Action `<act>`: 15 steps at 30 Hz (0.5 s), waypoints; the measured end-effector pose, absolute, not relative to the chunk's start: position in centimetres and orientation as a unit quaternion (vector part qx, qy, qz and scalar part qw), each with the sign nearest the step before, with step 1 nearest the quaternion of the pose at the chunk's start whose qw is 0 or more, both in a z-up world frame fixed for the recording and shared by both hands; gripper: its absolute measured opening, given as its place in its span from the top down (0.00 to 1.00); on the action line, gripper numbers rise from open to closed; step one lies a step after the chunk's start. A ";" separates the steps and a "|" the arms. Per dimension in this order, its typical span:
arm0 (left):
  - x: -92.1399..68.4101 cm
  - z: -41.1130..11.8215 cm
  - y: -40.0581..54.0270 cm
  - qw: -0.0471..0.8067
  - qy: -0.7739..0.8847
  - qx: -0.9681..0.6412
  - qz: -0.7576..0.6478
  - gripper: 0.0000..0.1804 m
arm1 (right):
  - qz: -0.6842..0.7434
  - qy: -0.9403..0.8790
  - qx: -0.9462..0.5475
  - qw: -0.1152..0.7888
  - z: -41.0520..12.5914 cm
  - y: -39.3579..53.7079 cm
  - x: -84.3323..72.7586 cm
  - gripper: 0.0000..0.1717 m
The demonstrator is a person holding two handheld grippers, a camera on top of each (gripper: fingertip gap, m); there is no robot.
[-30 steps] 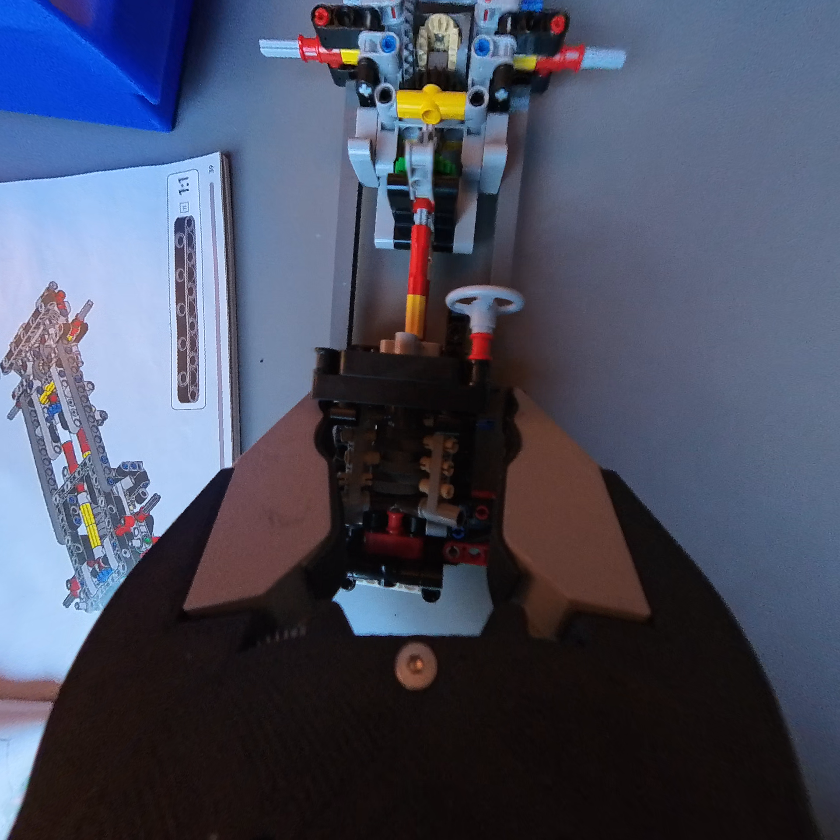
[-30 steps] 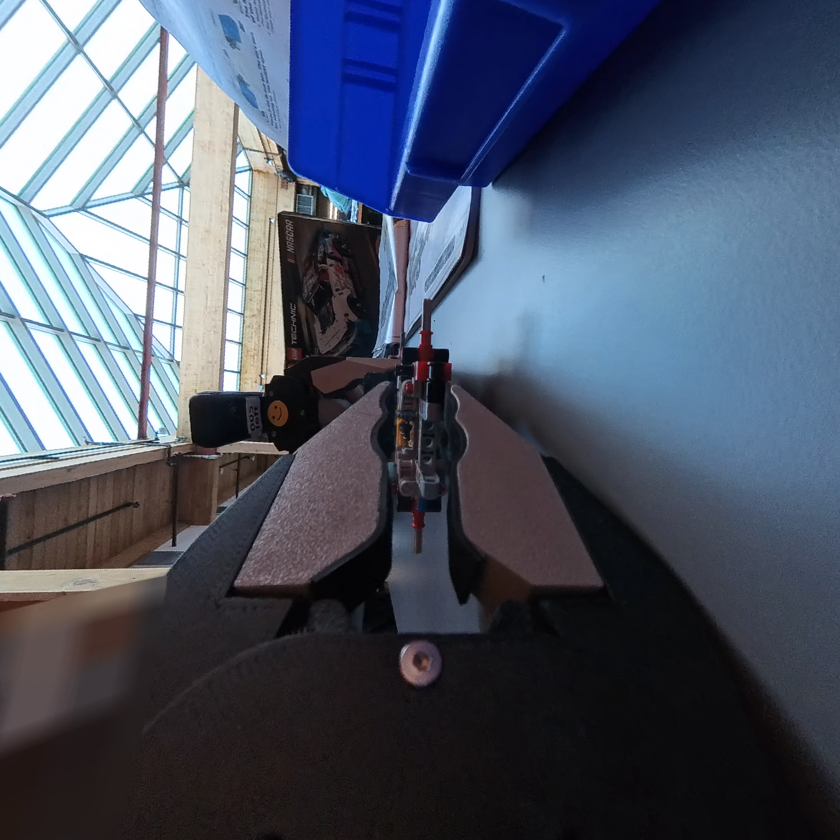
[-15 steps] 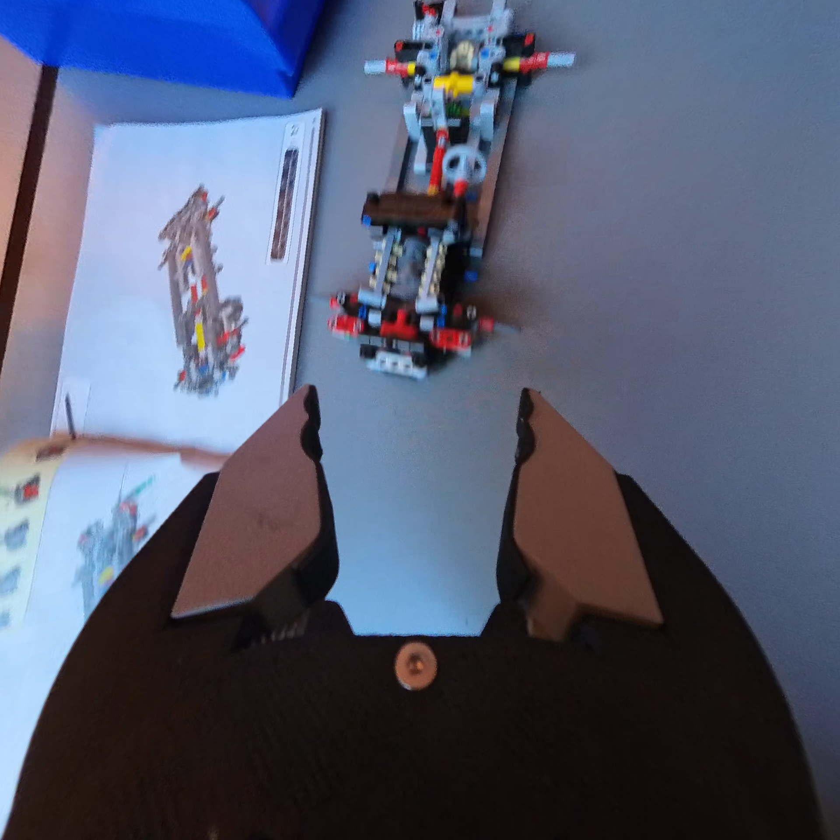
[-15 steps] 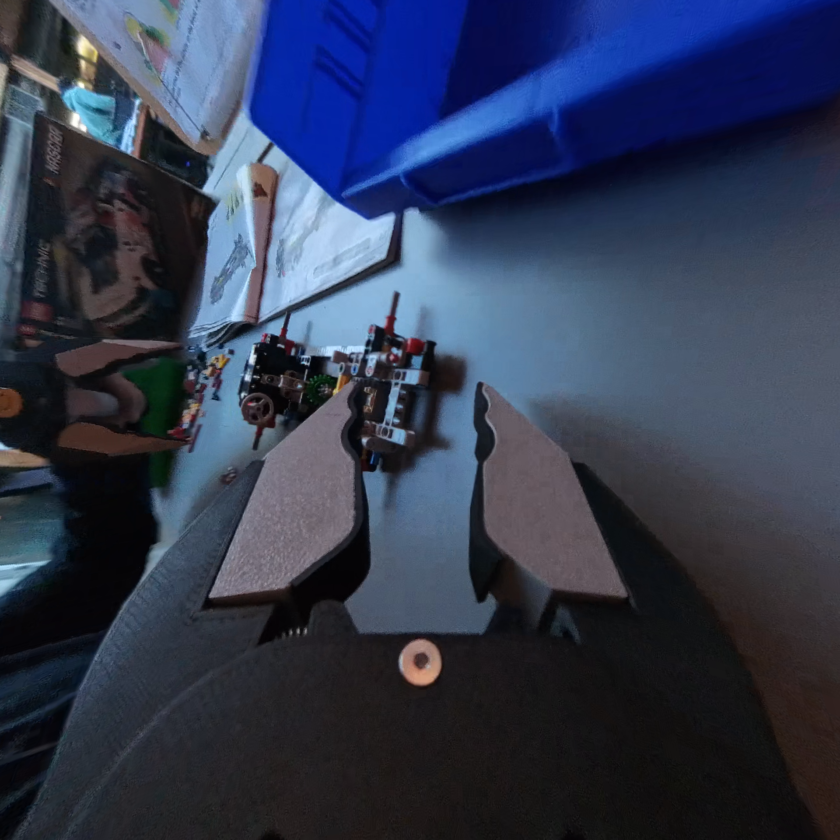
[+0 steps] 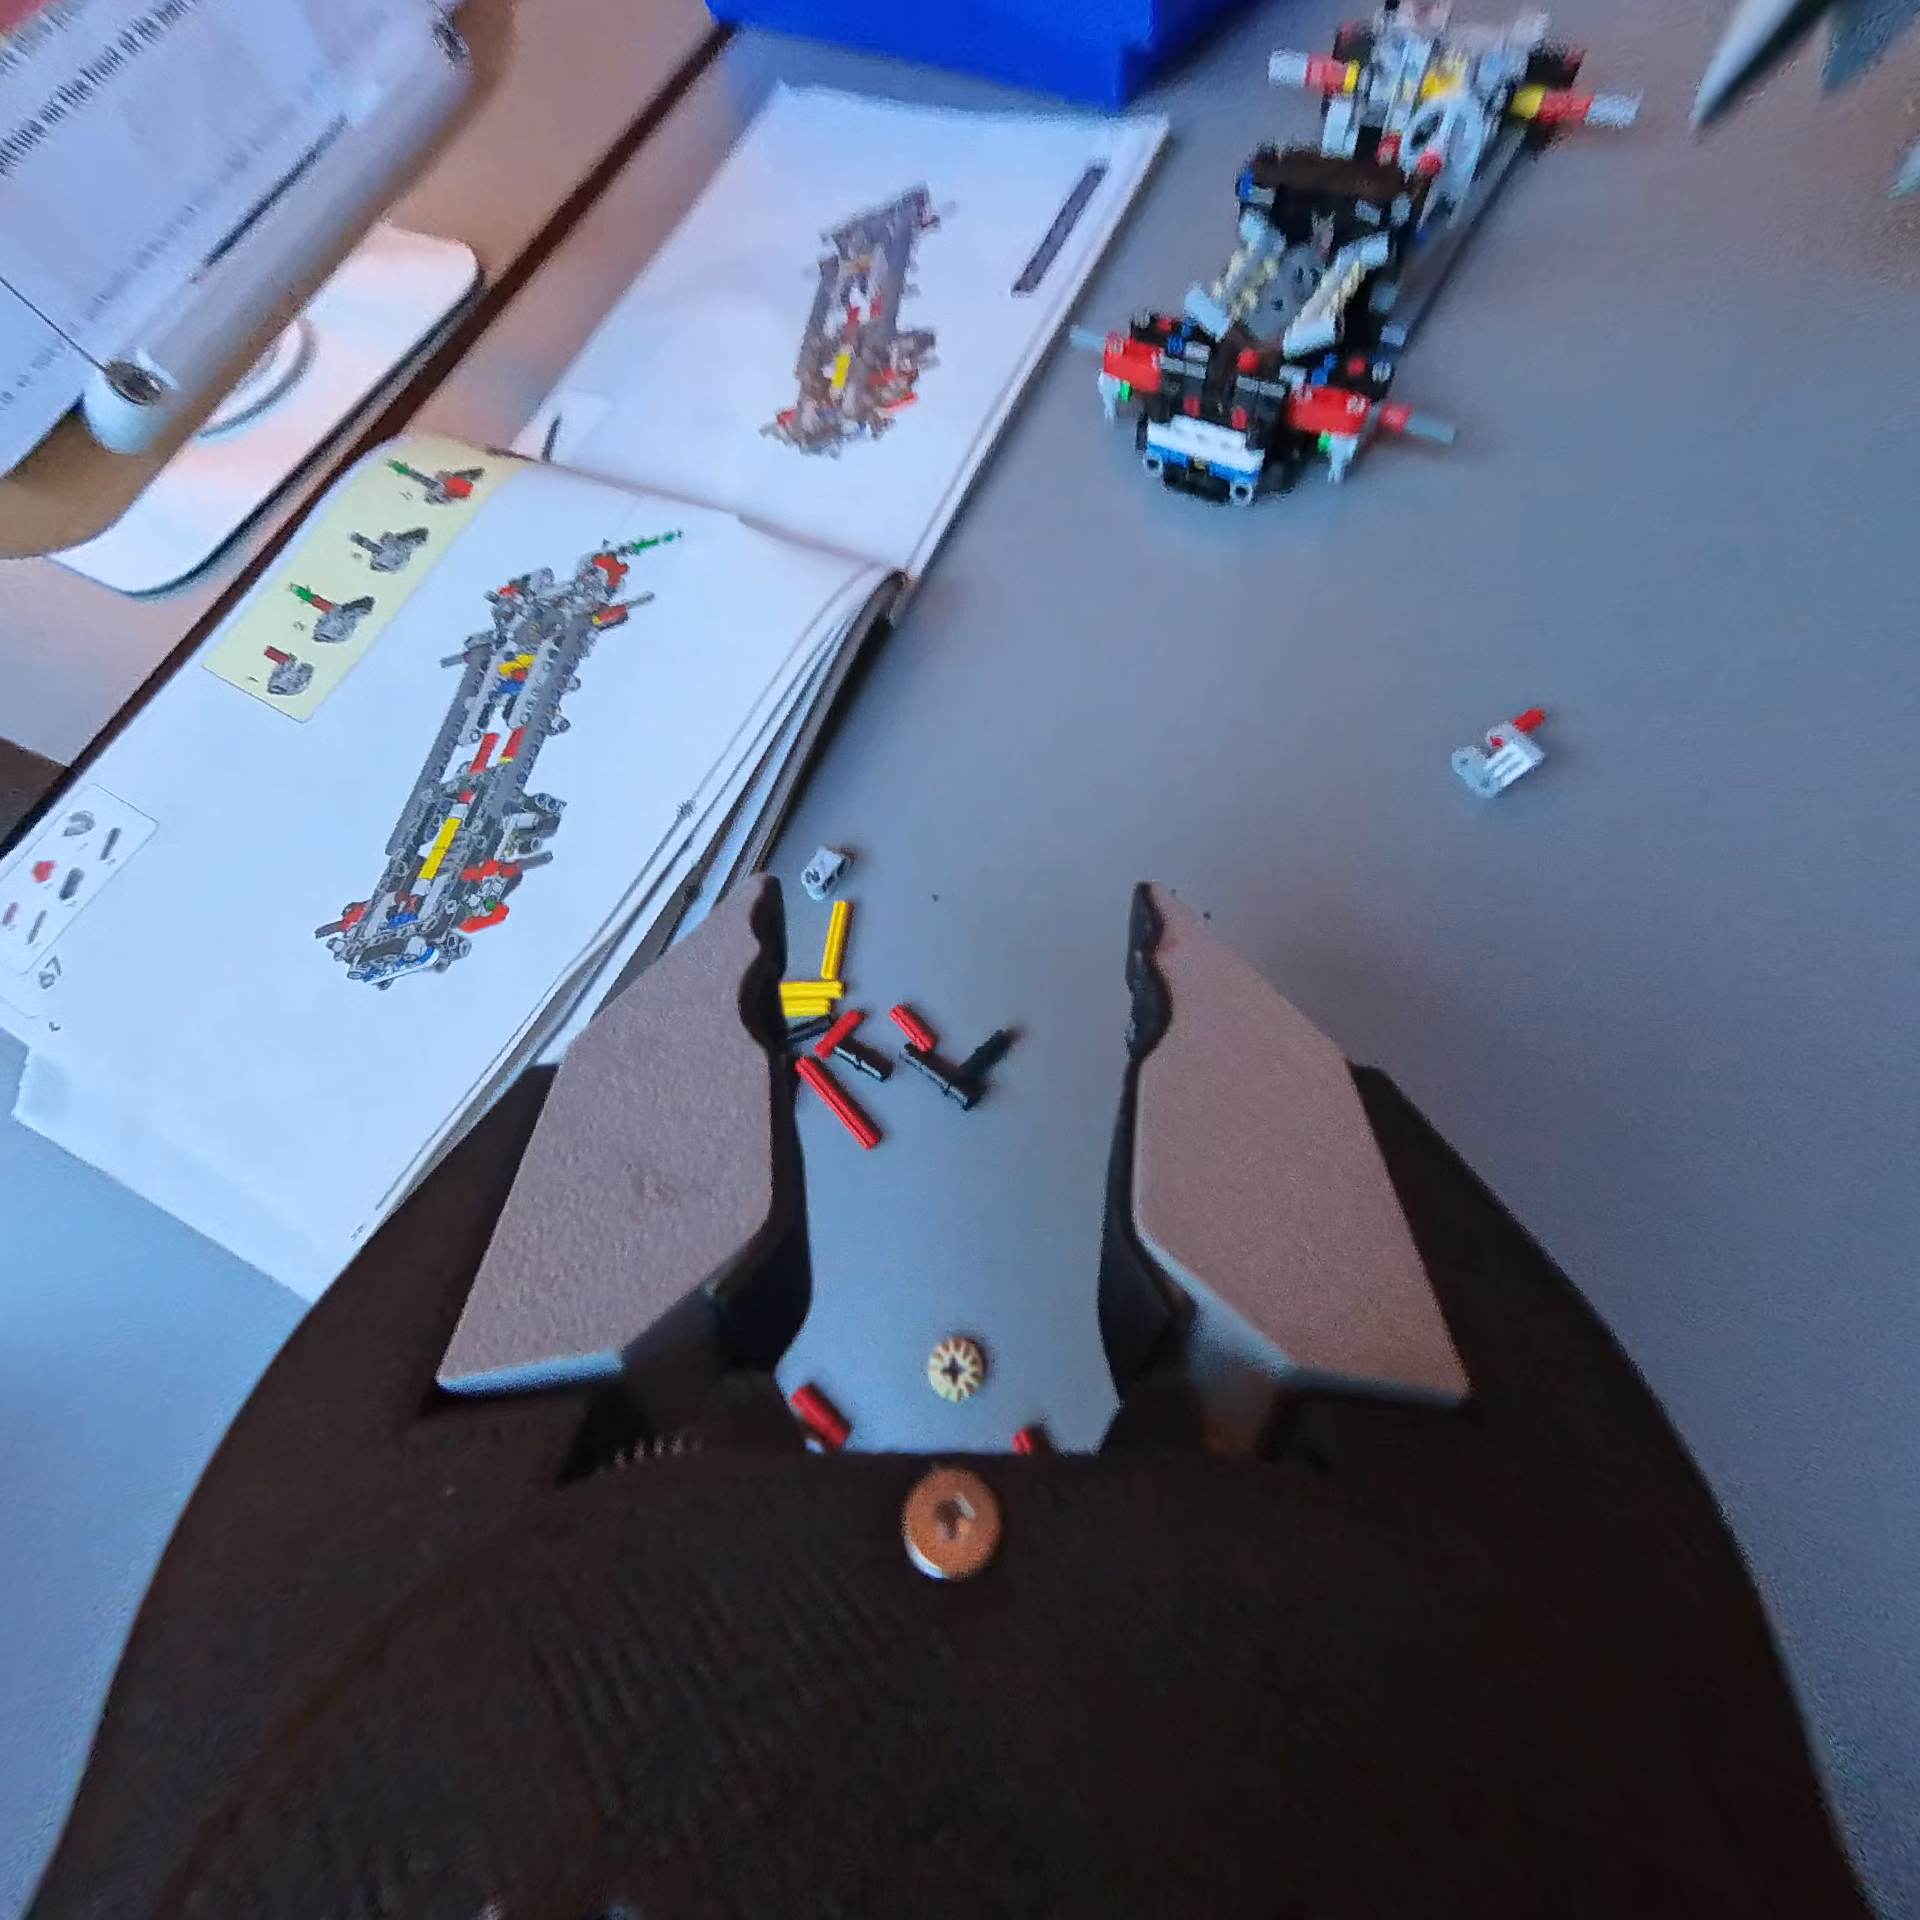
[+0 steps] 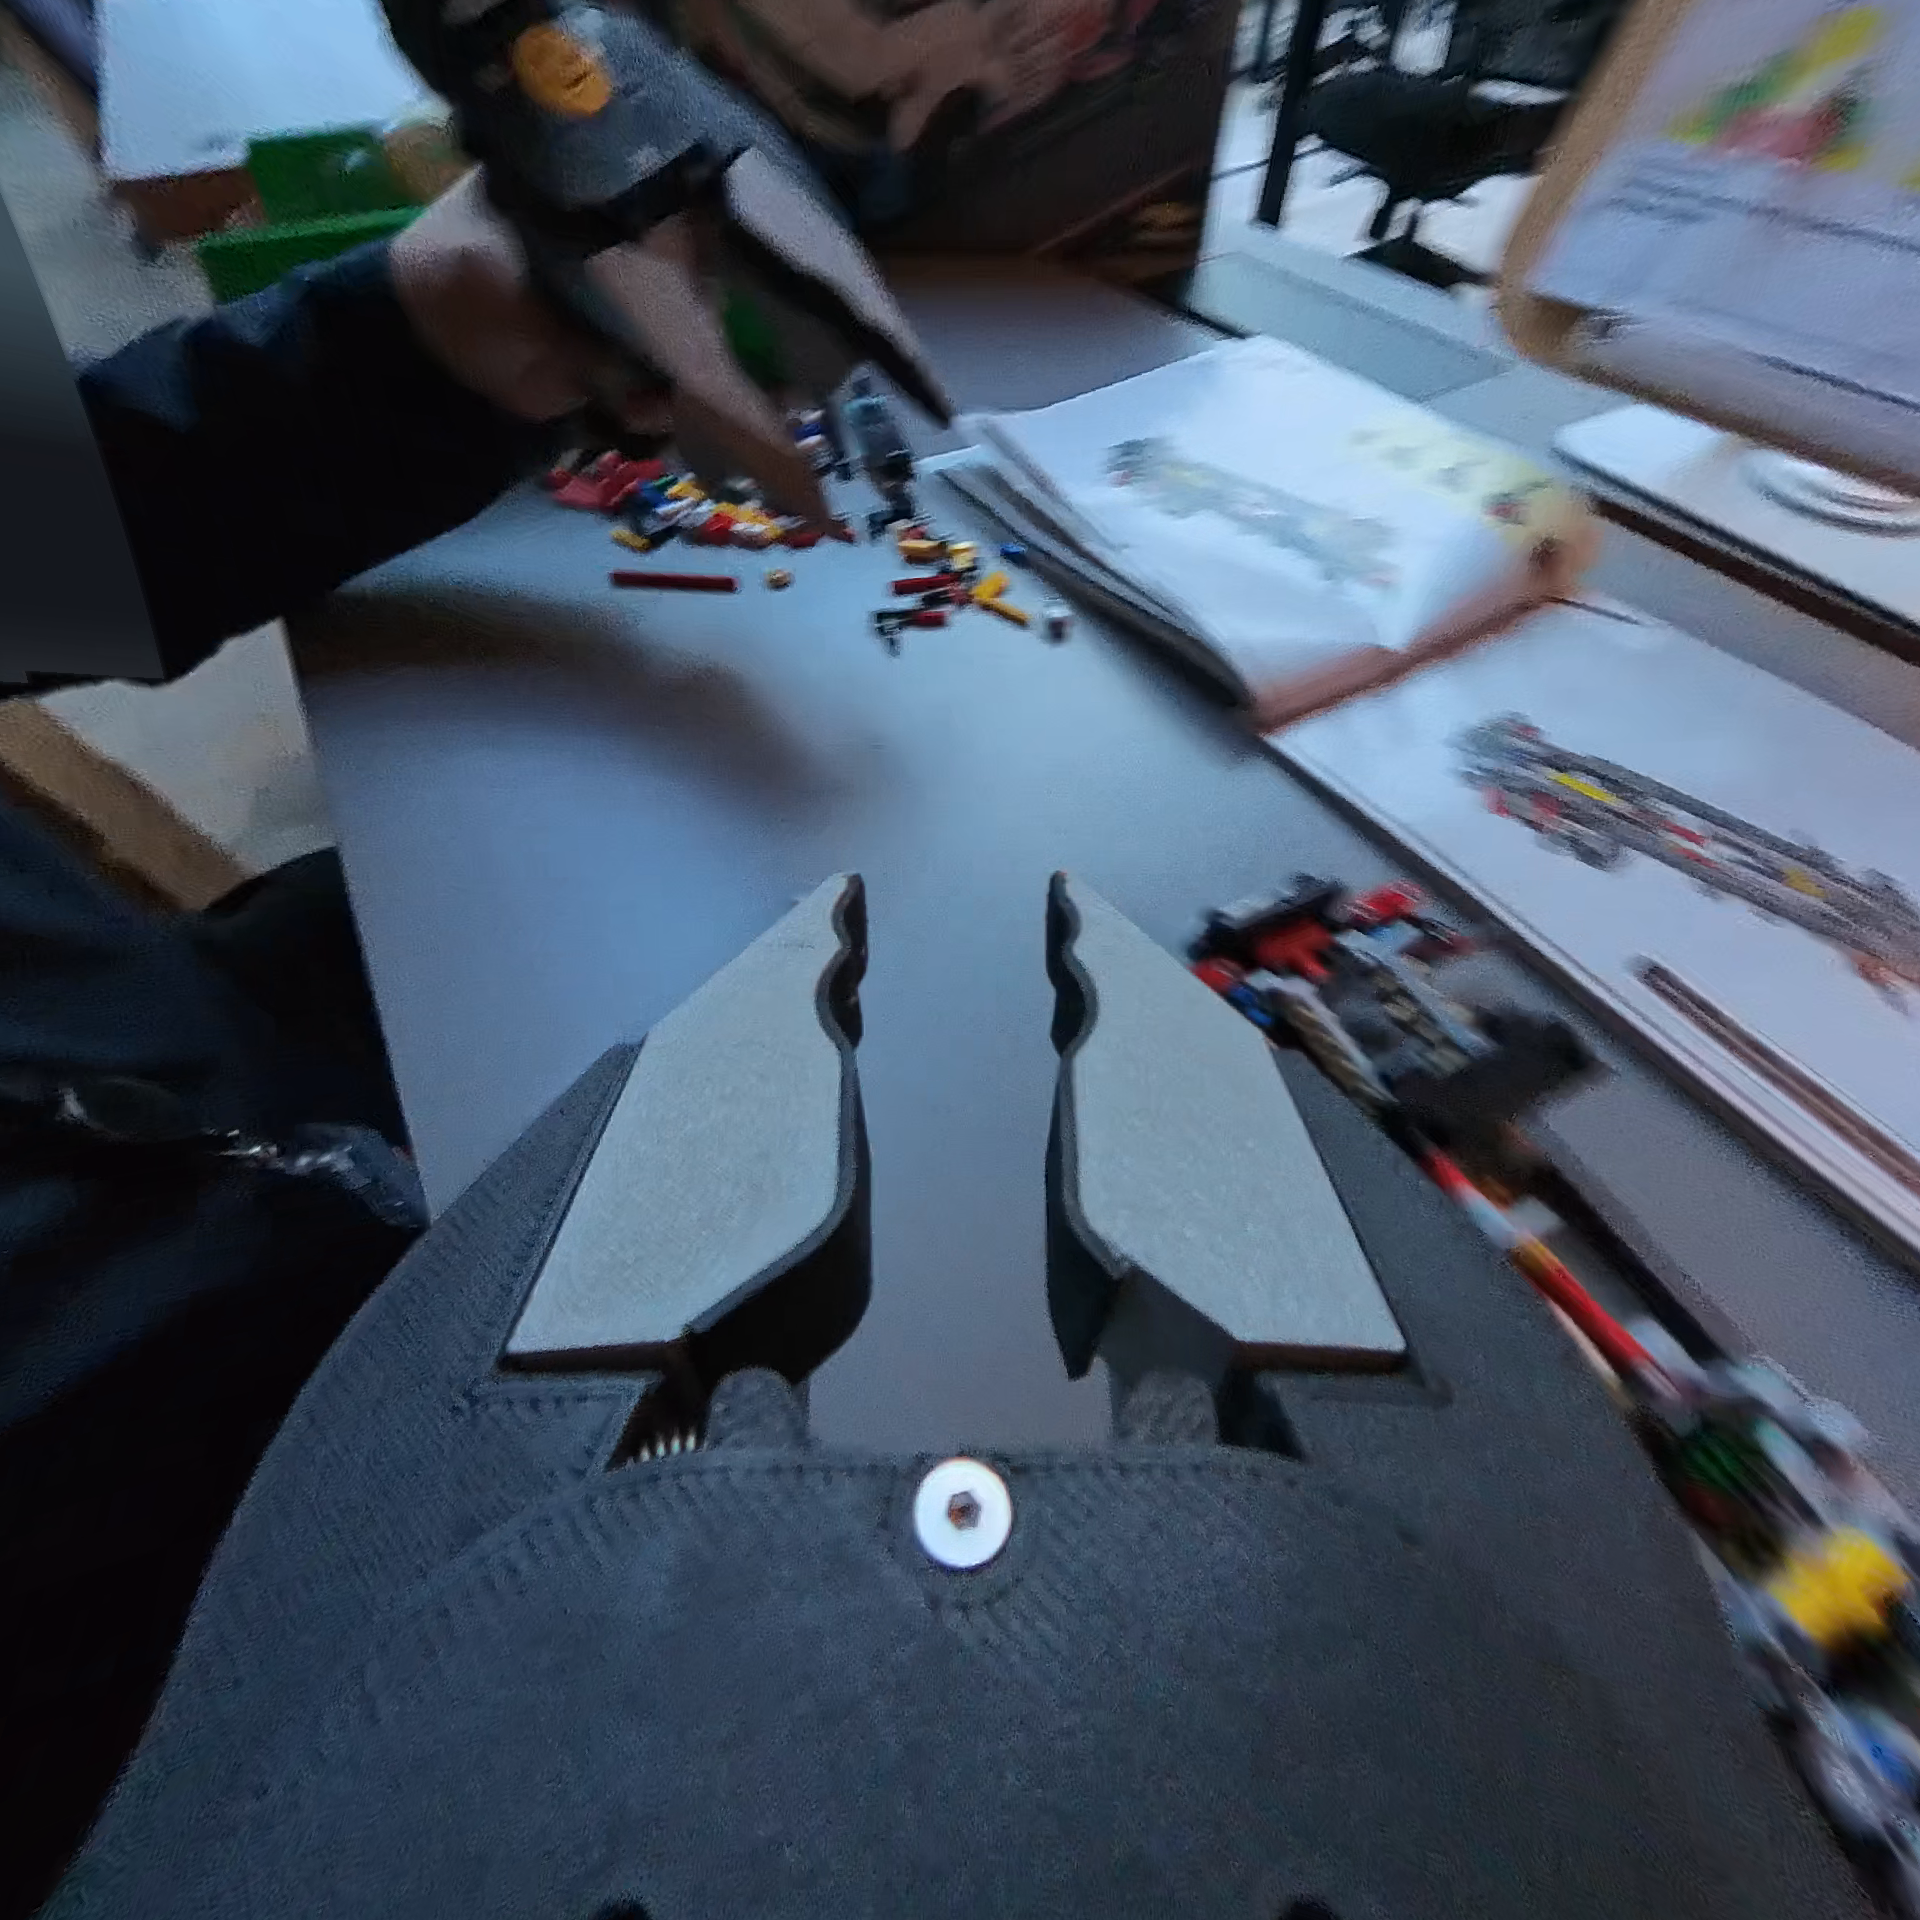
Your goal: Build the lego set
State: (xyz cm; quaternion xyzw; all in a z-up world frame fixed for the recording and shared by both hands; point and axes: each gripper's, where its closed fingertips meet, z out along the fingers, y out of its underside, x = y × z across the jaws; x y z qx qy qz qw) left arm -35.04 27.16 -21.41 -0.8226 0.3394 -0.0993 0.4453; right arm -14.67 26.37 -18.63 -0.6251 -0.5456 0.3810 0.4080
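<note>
Where a second ago both grippers closed around the brick-built chassis (image 5: 1309, 301), the left gripper (image 5: 951, 904) now hovers open and empty over loose red, yellow and black pins (image 5: 862, 1029) beside the open instruction booklet (image 5: 520, 748). Farther off, the right gripper (image 6: 956, 894) is likewise parted and empty, the chassis lying free on the grey table (image 6: 623, 831) just to its right.

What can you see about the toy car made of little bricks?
The brick-built car frame is unfinished: an open chassis of black, grey and red plastic pieces with yellow bits, no wheels, grey axles poking sideways. It rests flat on the grey table, right of an open instruction booklet. Neither gripper touches it. It looks blurry.
</note>
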 end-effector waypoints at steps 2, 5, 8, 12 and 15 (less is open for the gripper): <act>-35.3 -21.4 27.4 0.469 0.328 -0.812 -0.115 0.65 | 0.377 -0.578 -0.609 0.390 -19.7 24.3 -17.6 0.82; -35.5 -22.4 27.5 0.478 0.313 -0.809 -0.136 0.70 | 0.343 -0.614 -0.616 0.355 -22.4 23.0 -20.1 0.82; -35.7 -23.0 27.1 0.458 0.315 -0.820 -0.135 0.70 | 0.307 -0.624 -0.631 0.343 -24.9 22.9 -20.7 0.82; -35.2 -23.5 26.6 0.441 0.317 -0.826 -0.151 0.72 | 0.306 -0.613 -0.650 0.330 -26.6 23.1 -20.5 0.81; -34.6 -24.0 26.2 0.429 0.334 -0.828 -0.141 0.74 | 0.320 -0.607 -0.654 0.319 -26.6 22.9 -20.4 0.81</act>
